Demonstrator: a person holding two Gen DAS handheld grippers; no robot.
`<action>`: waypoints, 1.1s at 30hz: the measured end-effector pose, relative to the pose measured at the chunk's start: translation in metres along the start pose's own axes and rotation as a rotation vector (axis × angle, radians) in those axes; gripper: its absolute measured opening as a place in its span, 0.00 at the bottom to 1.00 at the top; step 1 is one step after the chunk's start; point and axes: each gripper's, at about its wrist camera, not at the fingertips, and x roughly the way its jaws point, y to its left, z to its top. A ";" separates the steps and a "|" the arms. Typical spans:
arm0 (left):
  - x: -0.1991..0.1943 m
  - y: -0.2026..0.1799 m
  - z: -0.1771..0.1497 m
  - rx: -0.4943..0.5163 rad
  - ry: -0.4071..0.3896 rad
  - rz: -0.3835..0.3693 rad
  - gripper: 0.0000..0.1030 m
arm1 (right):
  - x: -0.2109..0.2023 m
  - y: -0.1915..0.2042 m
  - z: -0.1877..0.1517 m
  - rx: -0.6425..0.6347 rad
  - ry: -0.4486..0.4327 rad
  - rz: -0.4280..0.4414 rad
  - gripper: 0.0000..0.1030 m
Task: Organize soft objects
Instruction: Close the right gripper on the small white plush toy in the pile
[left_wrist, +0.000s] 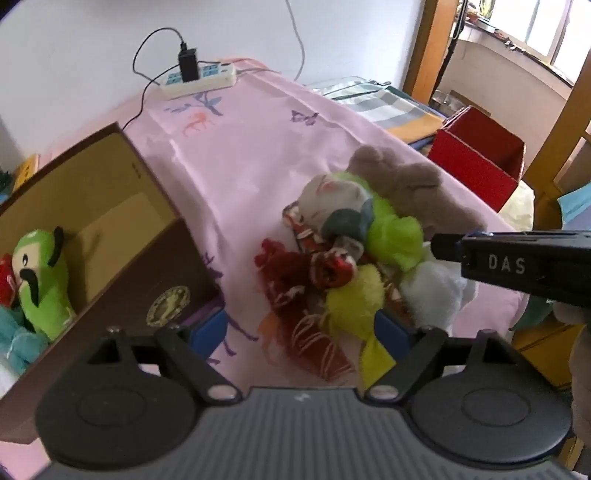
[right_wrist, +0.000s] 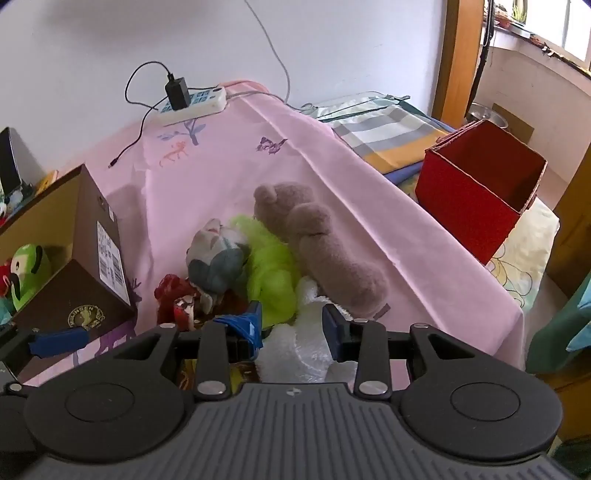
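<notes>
A pile of soft toys lies on the pink cloth (left_wrist: 240, 155): a brown plush bear (right_wrist: 325, 247), a bright green plush (right_wrist: 273, 266), a grey-white plush (right_wrist: 218, 254), a red fabric toy (left_wrist: 295, 280), a yellow plush (left_wrist: 354, 299) and a white fluffy plush (right_wrist: 299, 354). My left gripper (left_wrist: 299, 328) is open over the red and yellow toys. My right gripper (right_wrist: 291, 328) is open with its blue pads on either side of the white plush. A brown box (left_wrist: 122, 236) at the left holds a green moustached plush (left_wrist: 40, 280).
A red open box (right_wrist: 476, 195) stands at the right beyond the table edge. A white power strip (right_wrist: 192, 103) with a black charger lies at the far end near the wall. A striped cloth (right_wrist: 388, 129) lies behind the table.
</notes>
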 end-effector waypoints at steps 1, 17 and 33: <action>0.001 0.003 -0.001 -0.006 0.006 -0.008 0.85 | -0.005 0.001 -0.003 0.000 -0.002 -0.001 0.18; -0.015 0.031 -0.015 -0.015 -0.077 -0.091 0.88 | -0.032 0.014 -0.009 0.048 0.033 0.040 0.17; -0.010 0.021 0.015 -0.057 -0.135 -0.083 0.88 | -0.001 0.005 0.032 -0.001 0.090 0.256 0.16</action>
